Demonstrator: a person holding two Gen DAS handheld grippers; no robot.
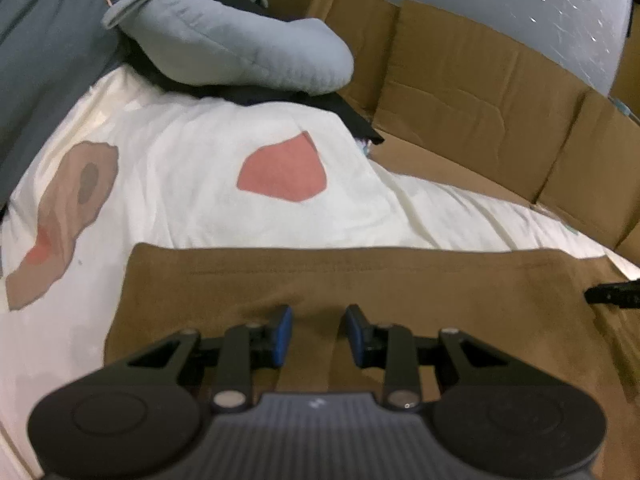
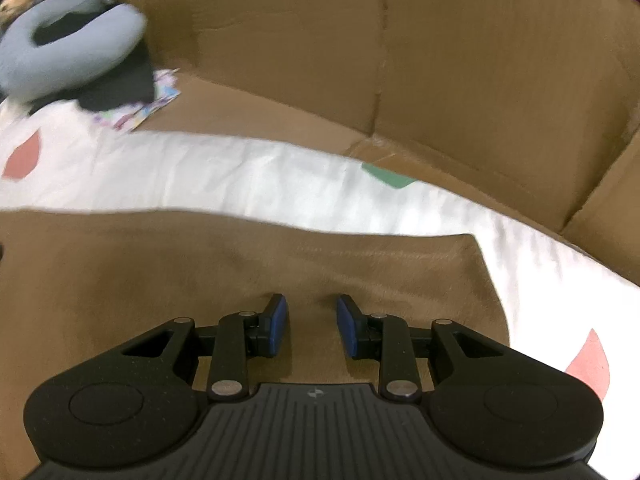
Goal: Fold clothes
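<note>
Left wrist view: left tongs (image 1: 315,334) partly open, blue pads apart, nothing pinched, low over brown cloth (image 1: 400,292). Brown cloth spread flat on white blanket (image 1: 180,184) with pink and tan patches. Grey neck pillow (image 1: 240,48) far behind, on black cloth (image 1: 352,118). Cardboard walls (image 1: 480,92) at right.

Right wrist view: right tongs (image 2: 312,326) partly open too, empty, over same brown cloth (image 2: 160,268). Cloth corner near right side. White blanket (image 2: 260,184) beyond, cardboard (image 2: 440,60) behind.
</note>
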